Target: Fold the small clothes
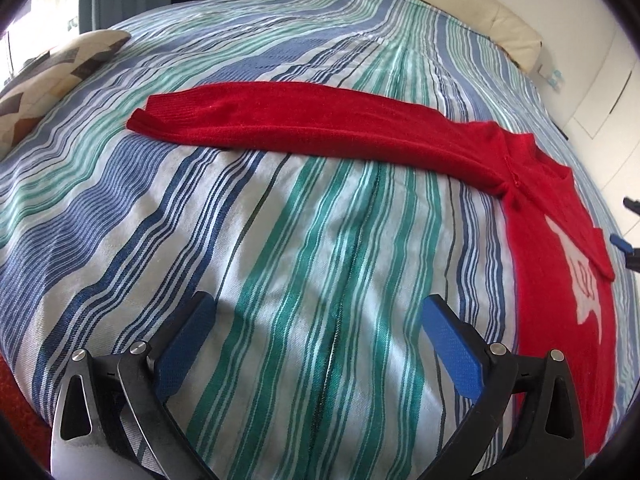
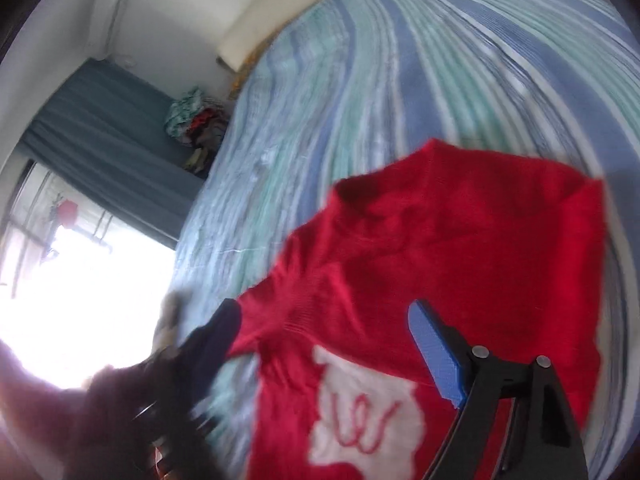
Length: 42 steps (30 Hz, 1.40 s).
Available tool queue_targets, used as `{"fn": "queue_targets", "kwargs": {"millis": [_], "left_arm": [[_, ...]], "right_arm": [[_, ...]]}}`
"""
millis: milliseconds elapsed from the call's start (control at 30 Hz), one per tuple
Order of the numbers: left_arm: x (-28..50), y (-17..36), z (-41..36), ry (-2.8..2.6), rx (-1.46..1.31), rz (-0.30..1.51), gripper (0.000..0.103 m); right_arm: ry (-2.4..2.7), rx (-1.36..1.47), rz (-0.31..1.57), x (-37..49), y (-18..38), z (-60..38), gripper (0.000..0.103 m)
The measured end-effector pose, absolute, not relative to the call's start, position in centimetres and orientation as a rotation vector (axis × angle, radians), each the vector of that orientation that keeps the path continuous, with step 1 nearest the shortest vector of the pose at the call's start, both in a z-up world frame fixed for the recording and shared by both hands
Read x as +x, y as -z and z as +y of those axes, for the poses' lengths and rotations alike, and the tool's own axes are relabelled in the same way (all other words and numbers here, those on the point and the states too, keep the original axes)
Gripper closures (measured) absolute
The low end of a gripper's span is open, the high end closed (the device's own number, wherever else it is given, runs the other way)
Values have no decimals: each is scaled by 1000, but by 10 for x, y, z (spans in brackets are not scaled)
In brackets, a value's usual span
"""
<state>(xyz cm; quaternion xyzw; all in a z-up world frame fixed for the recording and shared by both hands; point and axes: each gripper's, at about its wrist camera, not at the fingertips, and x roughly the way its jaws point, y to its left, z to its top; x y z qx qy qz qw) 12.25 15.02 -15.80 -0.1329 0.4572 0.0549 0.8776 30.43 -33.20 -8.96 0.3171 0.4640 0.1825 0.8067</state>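
A red knit sweater (image 1: 556,216) lies flat on the striped bedspread (image 1: 280,240). Its white motif (image 1: 580,276) faces up, and one long sleeve (image 1: 300,120) stretches out to the left. My left gripper (image 1: 318,316) hovers open over bare bedspread, left of the sweater's body and nearer than the sleeve. The right wrist view is blurred. In it my right gripper (image 2: 324,316) stands open just above the sweater (image 2: 440,248), near the white motif (image 2: 360,412), with nothing pinched. The right gripper's fingers (image 1: 621,242) also show at the far right edge of the left wrist view.
A patterned pillow (image 1: 60,68) rests at the bed's far left. A cream padded headboard (image 1: 480,12) runs along the back. Beyond the bed are a pile of clothes (image 2: 196,120), a blue curtain (image 2: 100,132) and a bright window (image 2: 88,280).
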Motion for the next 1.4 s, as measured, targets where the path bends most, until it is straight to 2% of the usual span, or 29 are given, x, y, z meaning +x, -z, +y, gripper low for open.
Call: {"fn": "queue_targets", "kwargs": {"millis": [100,133,200,433,533,633,700,800,933,1033,1167,1267,1333,1400], "left_arm": [[122,161,144,-122,-224,958,1],[121,162,143,-123,-210,959,1],[120,163,142,-123,-194,959,1],[123,167,138,-138,-156,962,0],[121,168,137,-137,-147,957,0],[121,168,138,-133,-150,956,0],[121,168,138,-131,-151,956,0],[121,168,138,-134,-149,956,0],[123,169,135,-146,-129,957,0],[121,169,135,-149,-123,952,0],[120,170,135,-144,-124,945,0],[118,171,135,-140,-119,941,0],[118,171,134,-141,-117,943,0],[119,172,133,-141,-114,944,0]], "right_arm": [[-191,603,1167,298,136,-376,27],[-115,545,1214,295,149,-388,37],[-58,491,1196,287,153,-409,59],[-144,435,985,279,99,-414,58],[-229,458,1020,291,107,-396,58],[-70,391,1120,305,140,-393,58],[73,334,1158,308,158,-400,65],[142,299,1086,298,143,-405,65],[-50,299,1030,279,116,-394,65],[-194,347,1065,267,122,-378,60],[-63,270,1169,254,161,-376,59],[-26,317,1081,228,147,-386,57],[-2,323,1007,205,128,-388,44],[12,302,927,178,108,-385,41]]}}
